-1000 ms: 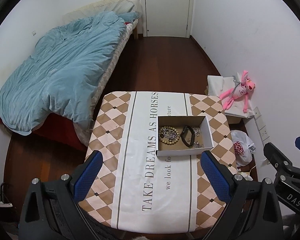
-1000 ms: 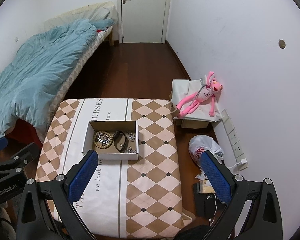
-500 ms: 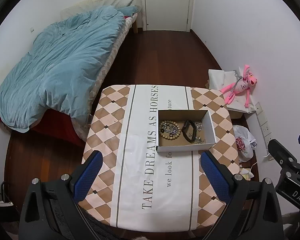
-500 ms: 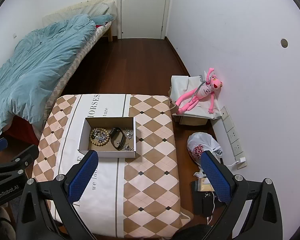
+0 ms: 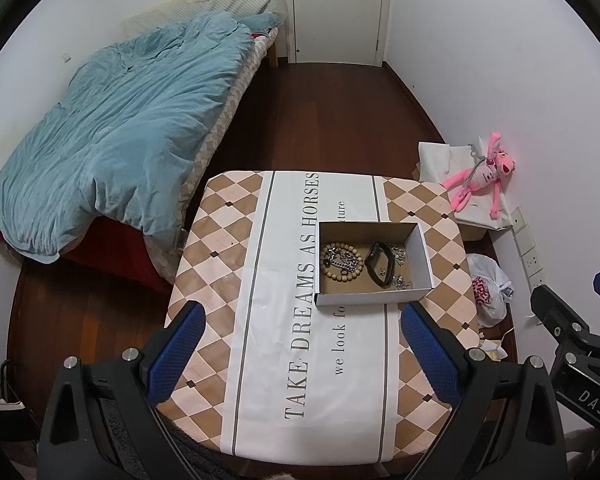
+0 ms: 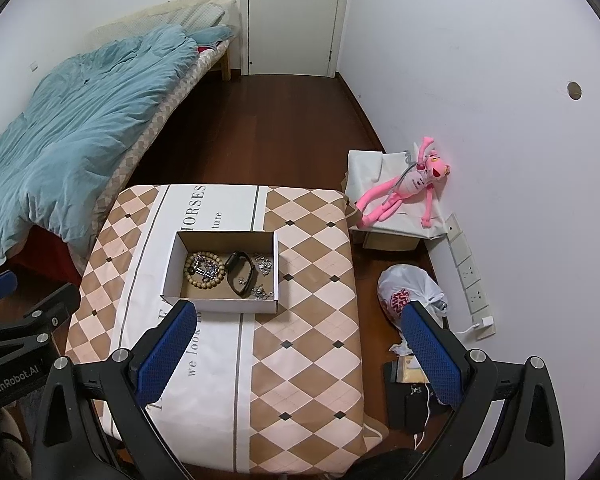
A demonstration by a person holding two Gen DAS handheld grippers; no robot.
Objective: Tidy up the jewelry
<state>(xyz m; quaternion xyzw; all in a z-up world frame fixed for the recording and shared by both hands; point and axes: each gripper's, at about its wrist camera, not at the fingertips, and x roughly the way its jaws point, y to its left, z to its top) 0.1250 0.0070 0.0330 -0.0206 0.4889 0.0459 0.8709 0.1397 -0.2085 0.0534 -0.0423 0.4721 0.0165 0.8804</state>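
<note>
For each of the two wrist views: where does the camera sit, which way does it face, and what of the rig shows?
Left wrist: above the table's near edge, looking down at the box; open left gripper below, right gripper at right edge.
Right wrist: further right, same facing; open right gripper below, left gripper at left edge.
Shared: box, bead bracelet, black band, bed, pink plush.

blue duvet (image 5: 112, 128) on bed — pink plush toy (image 6: 403, 188) by wall.
</note>
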